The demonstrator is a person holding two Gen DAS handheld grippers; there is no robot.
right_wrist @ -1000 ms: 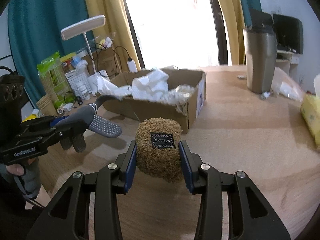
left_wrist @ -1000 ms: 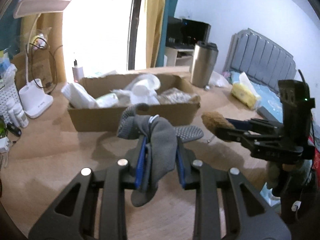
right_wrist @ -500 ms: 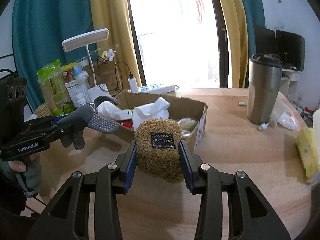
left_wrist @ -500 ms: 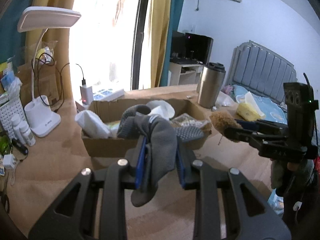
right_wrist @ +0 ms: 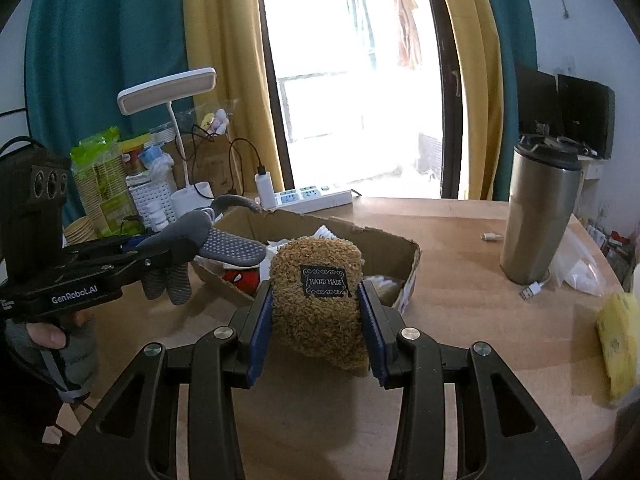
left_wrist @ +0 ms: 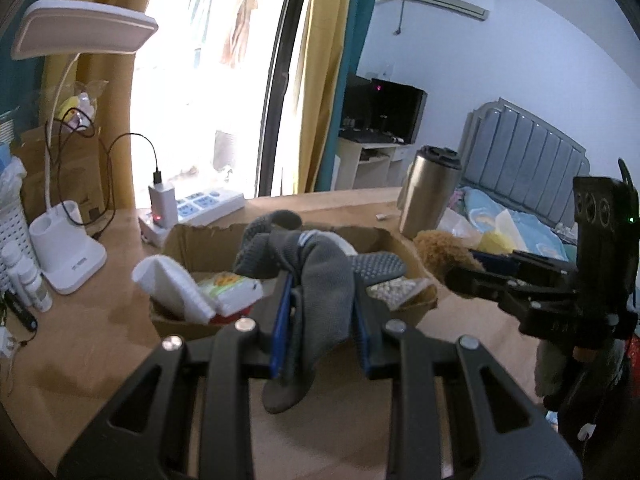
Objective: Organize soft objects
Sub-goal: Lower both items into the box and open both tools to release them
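Observation:
My left gripper (left_wrist: 320, 320) is shut on a grey dotted glove (left_wrist: 316, 280) that droops over its jaws; it also shows in the right wrist view (right_wrist: 192, 248). My right gripper (right_wrist: 318, 320) is shut on a brown fuzzy plush (right_wrist: 318, 292) with a "HAND MADE" label; the plush shows in the left wrist view (left_wrist: 440, 248). Both are held above the table just in front of an open cardboard box (left_wrist: 188, 236) (right_wrist: 384, 240) that holds white soft items and packets.
A steel tumbler (right_wrist: 540, 216) stands on the table to the right, with a yellow packet (right_wrist: 618, 336) near the right edge. A white desk lamp (left_wrist: 64, 256), power strip (left_wrist: 200, 204), small bottles (left_wrist: 24, 280) and snack bags (right_wrist: 100, 180) stand at the left and back.
Both grippers have risen with their loads and come closer to the box; the box now sits lower in both views.

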